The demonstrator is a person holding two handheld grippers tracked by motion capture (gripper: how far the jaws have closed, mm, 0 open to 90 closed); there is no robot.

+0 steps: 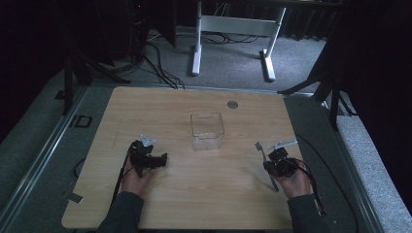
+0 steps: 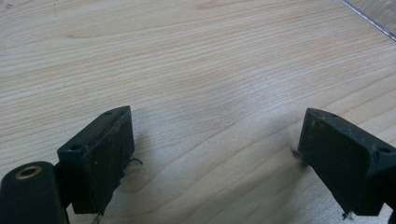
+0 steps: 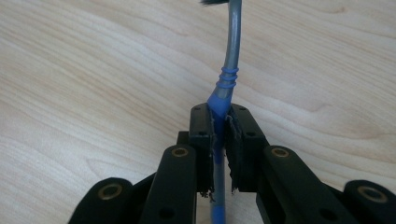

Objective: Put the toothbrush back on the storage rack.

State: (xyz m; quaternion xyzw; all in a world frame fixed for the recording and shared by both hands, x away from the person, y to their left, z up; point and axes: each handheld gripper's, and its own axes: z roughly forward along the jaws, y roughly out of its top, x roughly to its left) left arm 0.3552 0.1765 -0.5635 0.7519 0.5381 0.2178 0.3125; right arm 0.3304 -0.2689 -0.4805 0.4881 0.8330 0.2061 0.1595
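Slim grey-and-blue plastic toothbrush (image 3: pixel 227 88), seen centre-frame in the right gripper view and lower right in the high view, is clamped mid-handle by the shut right gripper (image 3: pixel 219 133); judged light, stiff, slippery; left gripper (image 2: pixel 212 154) is held open, empty.

Dim rm; grey carpet (image 1: pixel 301 58), white desk frame (image 1: pixel 233 29) behind wood table (image 1: pixel 160 107).

Open tabletop (image 1: pixel 194 194) between both hands; sole obstacle the clear container (image 1: pixel 207 130) at centre.
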